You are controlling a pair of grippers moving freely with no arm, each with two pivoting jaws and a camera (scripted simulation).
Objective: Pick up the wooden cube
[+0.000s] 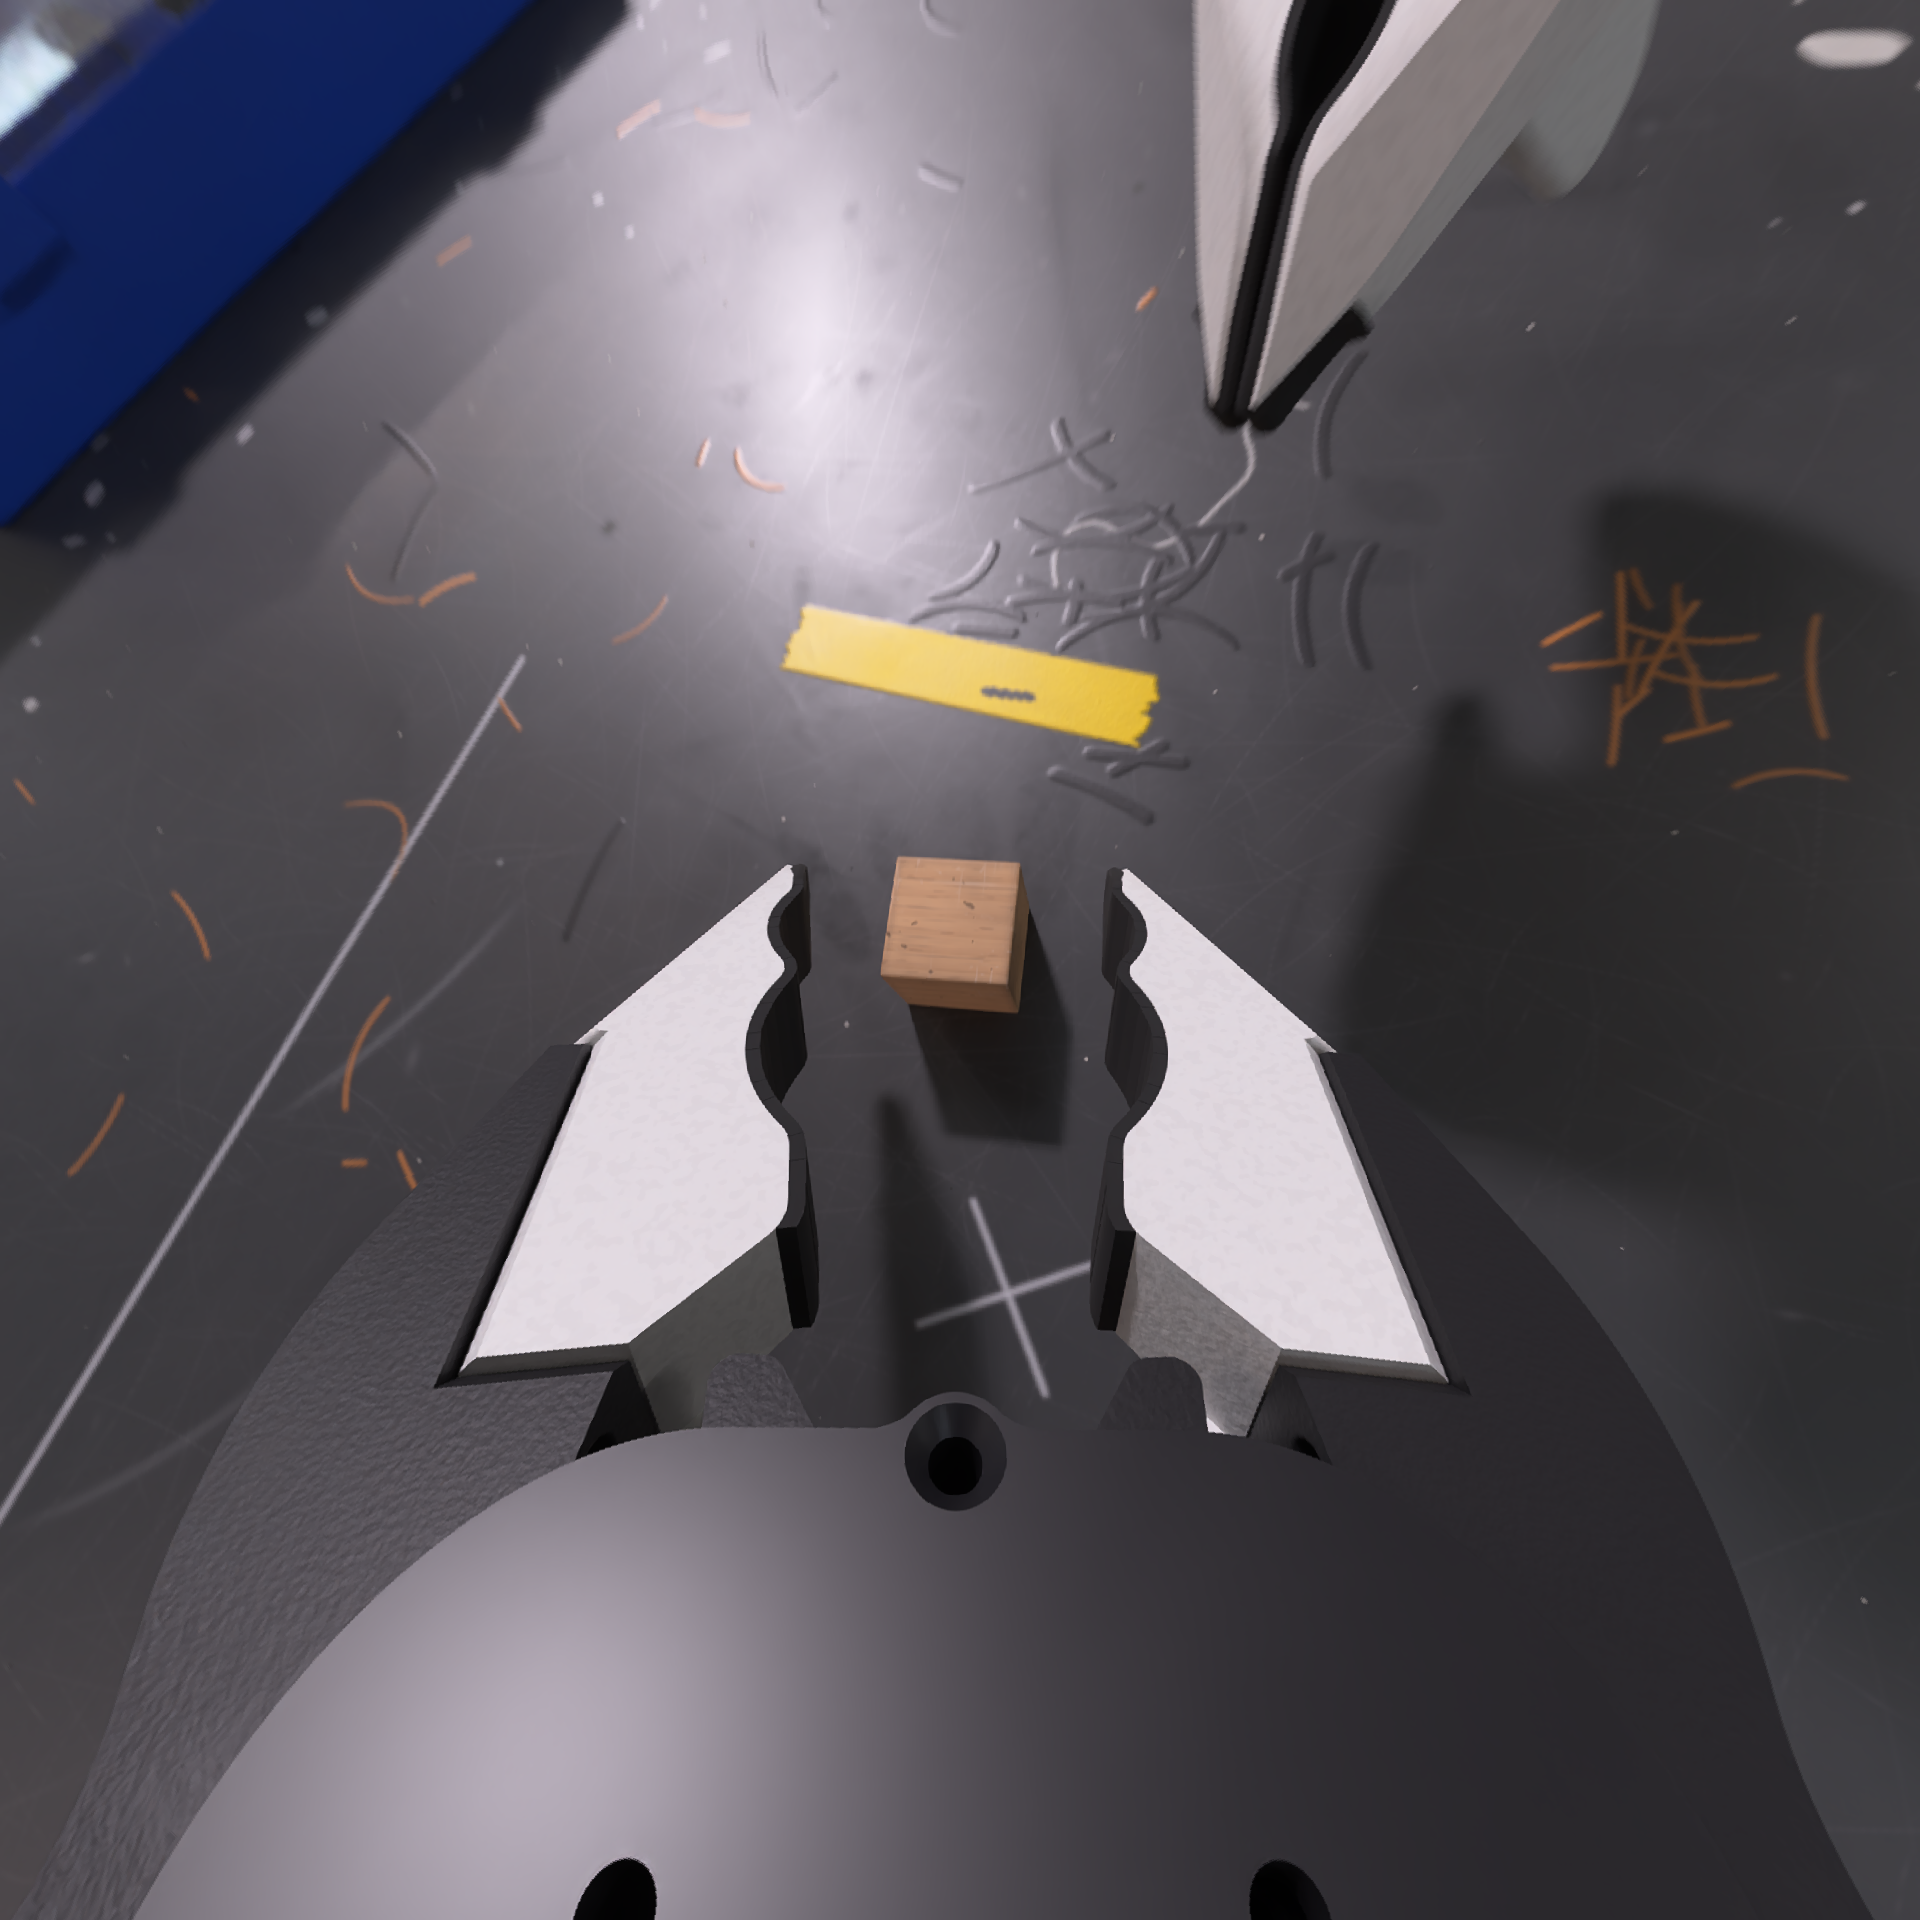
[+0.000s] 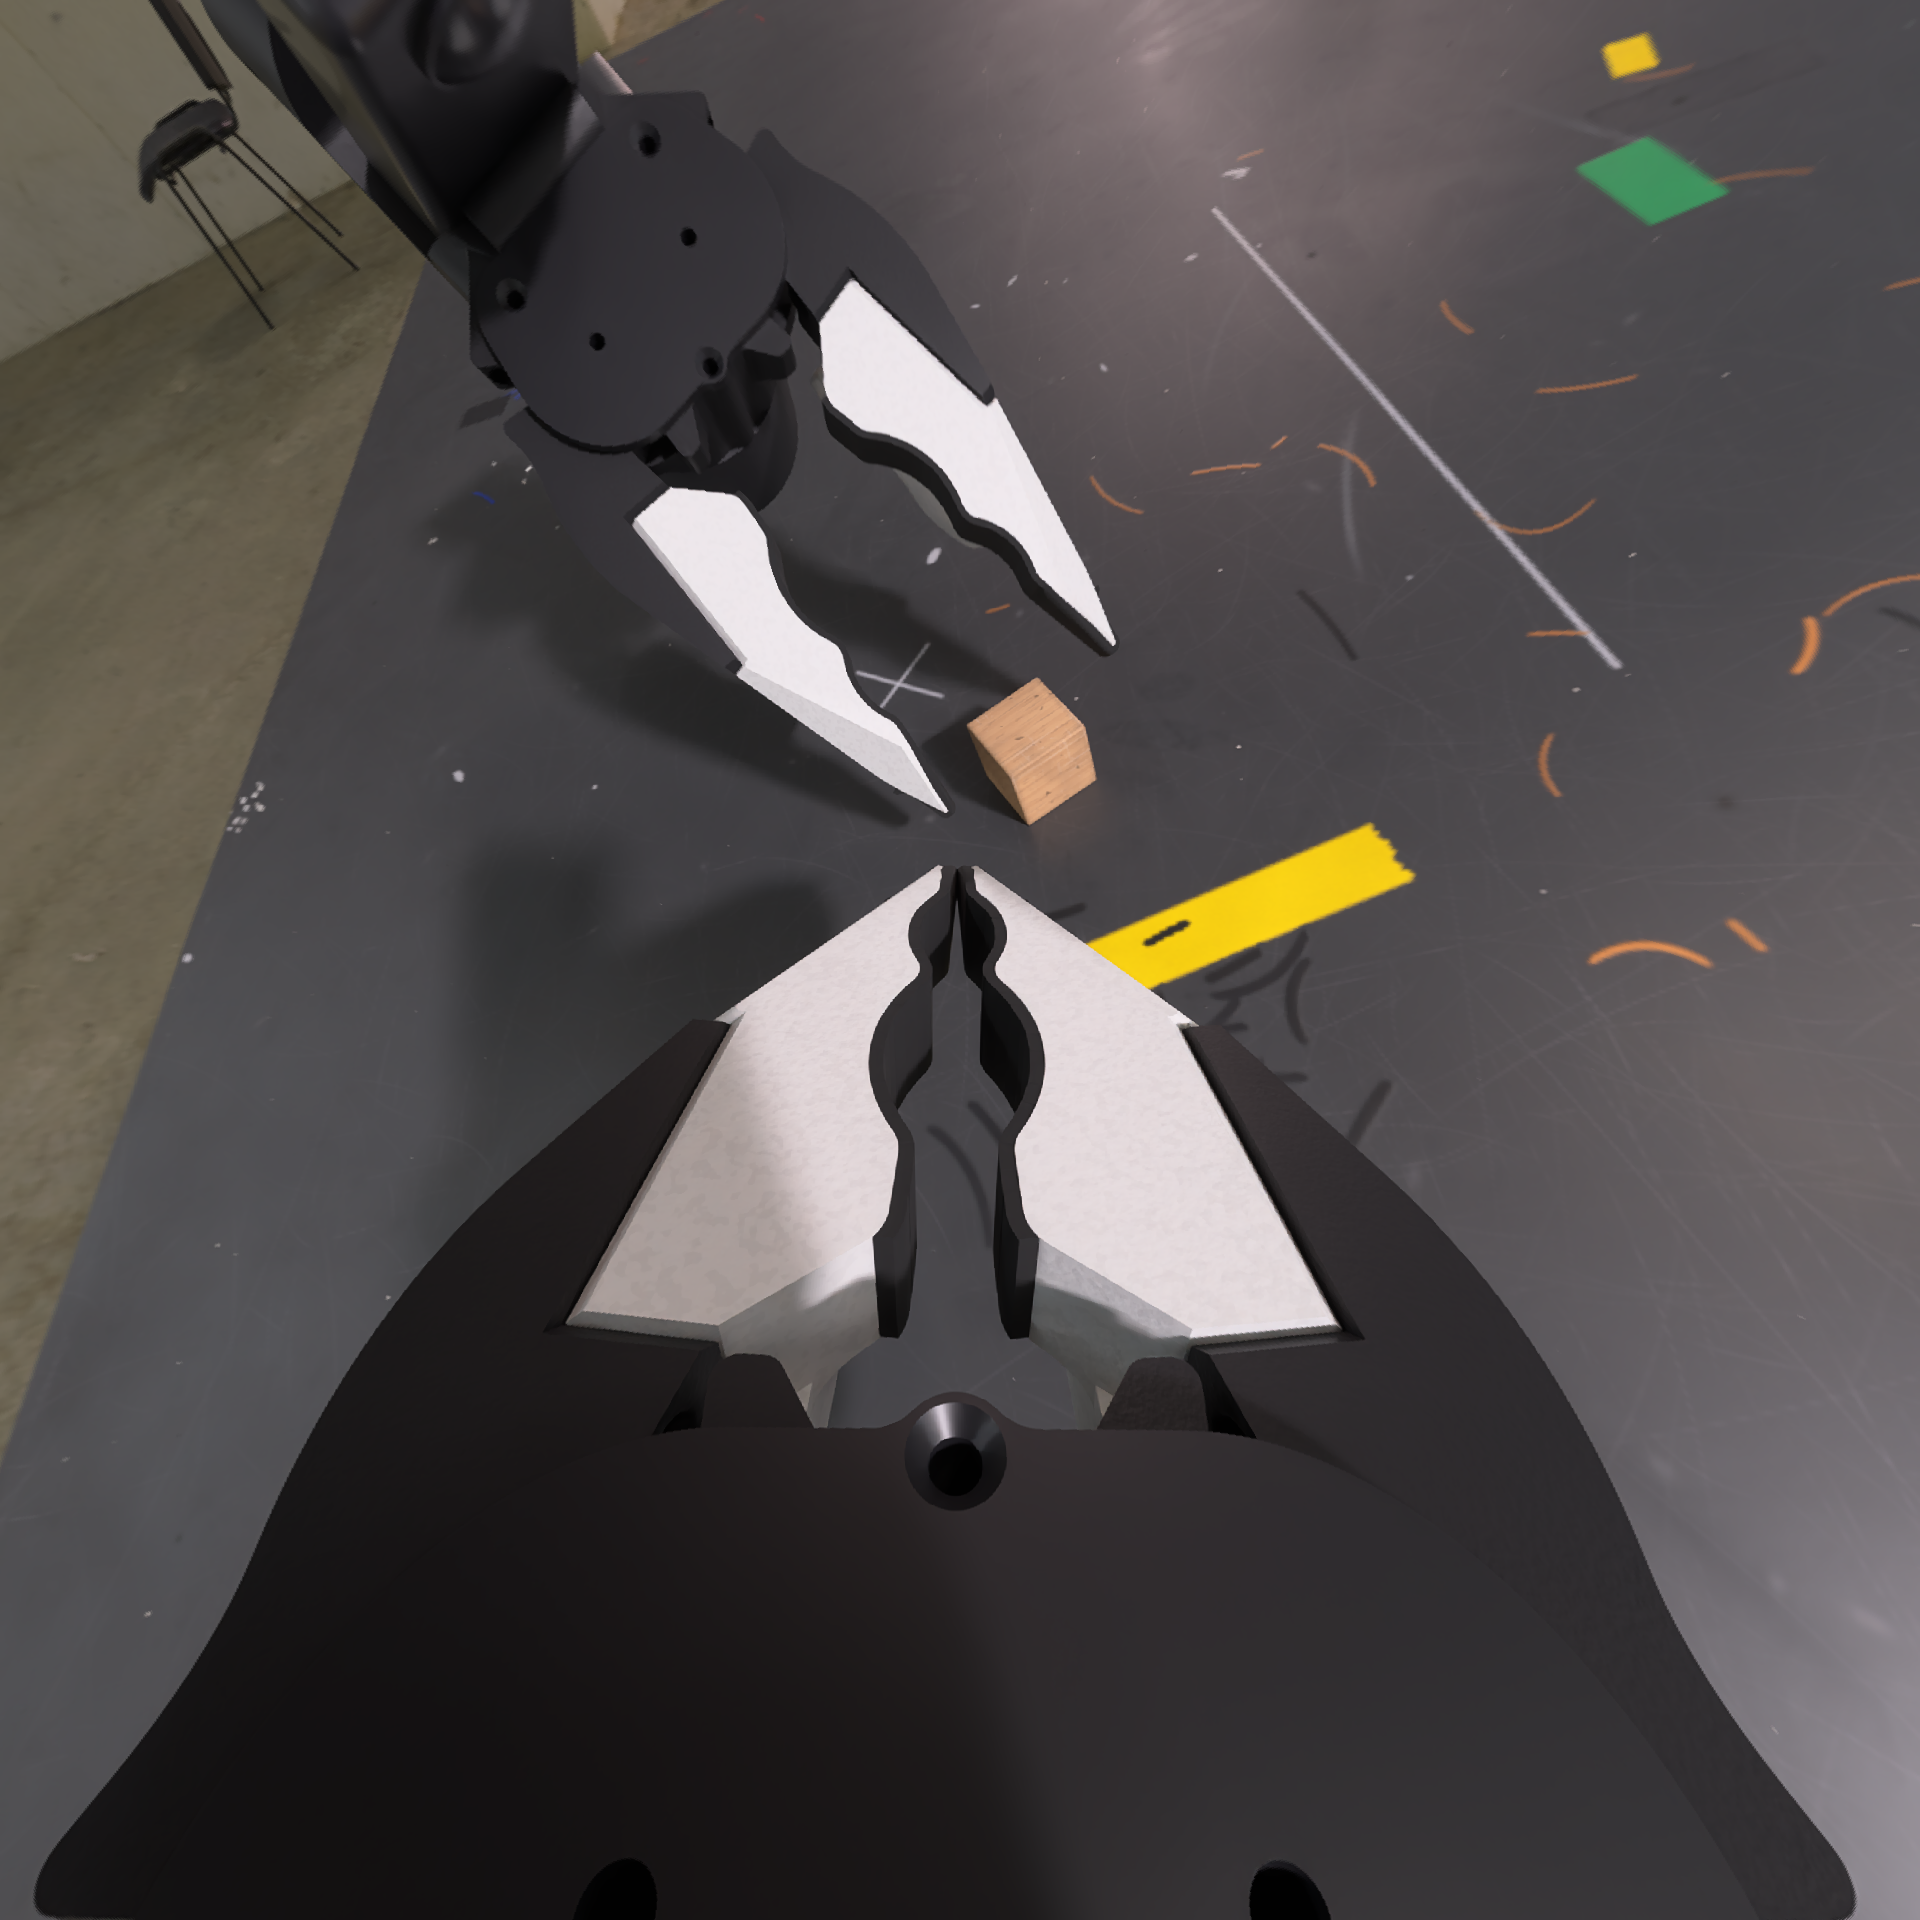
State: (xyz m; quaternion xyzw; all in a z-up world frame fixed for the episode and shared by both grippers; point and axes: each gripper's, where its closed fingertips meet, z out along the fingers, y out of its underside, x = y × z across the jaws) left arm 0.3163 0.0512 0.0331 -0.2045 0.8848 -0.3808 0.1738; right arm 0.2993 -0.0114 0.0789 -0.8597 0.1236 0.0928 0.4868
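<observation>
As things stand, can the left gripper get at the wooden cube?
Probably yes. The left gripper is open, with the wooden cube lined up between its fingertips and nothing between them. The shut right gripper hangs farther off, beyond the yellow tape.

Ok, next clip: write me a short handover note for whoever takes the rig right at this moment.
Left gripper: open, empty, fingertips on either side of the wooden cube, not touching it.
Right gripper: shut, empty, off to the side near the yellow tape strip.
Cube: sitting on the dark table, between the tape and a chalk cross.
Done: approach and alignment.
Left: ease forward a little if needed, close on the cube, lift.
</observation>
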